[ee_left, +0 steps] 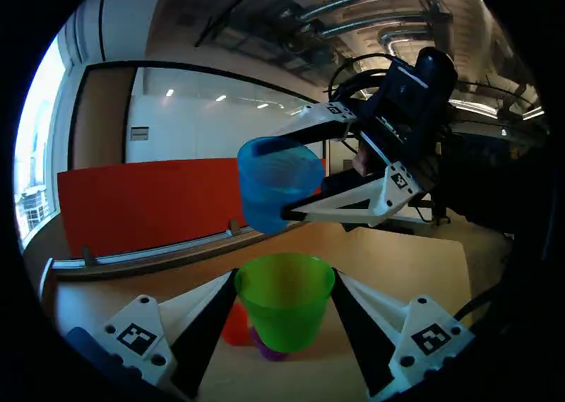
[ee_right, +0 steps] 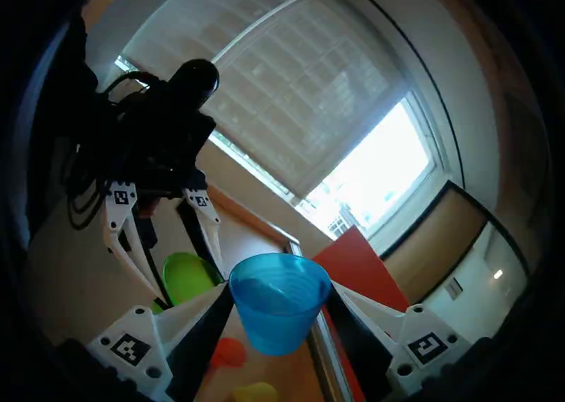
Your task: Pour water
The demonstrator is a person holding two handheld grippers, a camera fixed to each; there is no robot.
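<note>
Two cups are in hand, one per tool. In the left gripper view, the left tool (ee_left: 284,278) is clenched on a green cup (ee_left: 284,310), both fingers pressing its sides, the cup upright with its mouth open to the top. Above and ahead of that tool, the right tool (ee_left: 282,177) grasps a blue cup (ee_left: 272,190) between its two white fingers; the blue cup hangs over the green one, apart from it. A hand (ee_left: 361,163) grips the right tool's body. Below the left tool lies the wooden desk (ee_left: 395,261), with a red item (ee_left: 236,324) and a purple item (ee_left: 268,351) just behind the green cup's base. In the right gripper view, the right tool (ee_right: 280,289) clamps the blue cup (ee_right: 279,299) on both sides; whether it holds water cannot be told. Beyond and to that tool's left, the left tool (ee_right: 185,283) holds the green cup (ee_right: 187,275). An orange item (ee_right: 226,351) and a yellow item (ee_right: 258,391) lie beneath the right tool.
</note>
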